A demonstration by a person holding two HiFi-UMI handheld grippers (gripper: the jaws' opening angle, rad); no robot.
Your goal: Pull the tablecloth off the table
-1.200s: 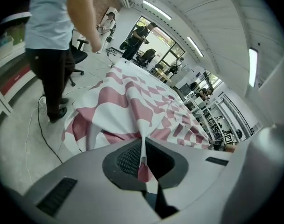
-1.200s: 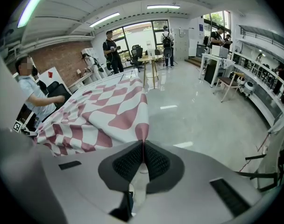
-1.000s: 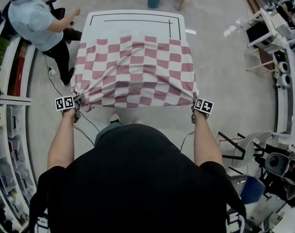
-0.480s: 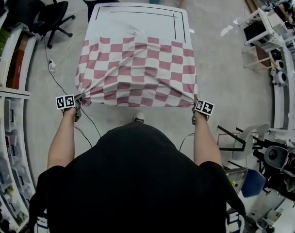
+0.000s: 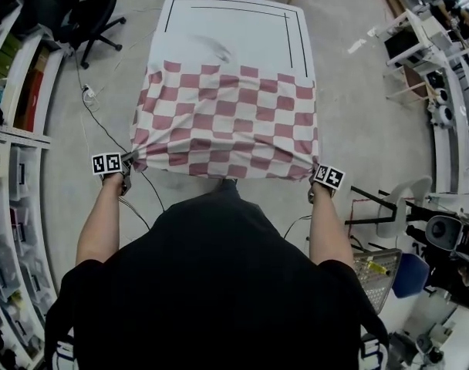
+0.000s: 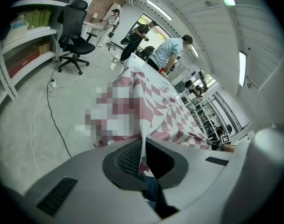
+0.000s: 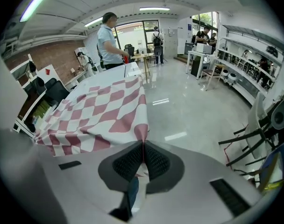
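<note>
- The red-and-white checked tablecloth [image 5: 227,118] is covering the near part of the white counter [image 5: 234,33]. Its near edge is hanging over the counter's front edge toward the person.
- The far part of the counter, marked with a black outline, is lying bare beyond the cloth's far edge.
- The cloth's two near corners are being drawn out into points, one at each side. Folds are running from them across the fabric.
- The left gripper [image 6: 143,154] is pinching the near left corner, its jaws pressing together with the thin fabric standing between the ribbed pads.
- The right gripper [image 7: 143,154] is pinching the near right corner the same way, its pads closing on a narrow fold of cloth.
- Both grippers are sitting just off the counter's front corners, well apart from each other, with the whole width of the cloth stretching between them.
- The person's bare forearms [image 5: 99,222] are reaching forward to the grippers.
- A black office chair [image 5: 80,18] is standing on the grey floor [image 5: 358,122] to the left of the counter's far end.
- White shelves [image 5: 11,206] are running along the left side of the room.
- In the right gripper view, a person in a pale blue shirt [image 7: 108,36] is standing by the counter's far end.
</note>
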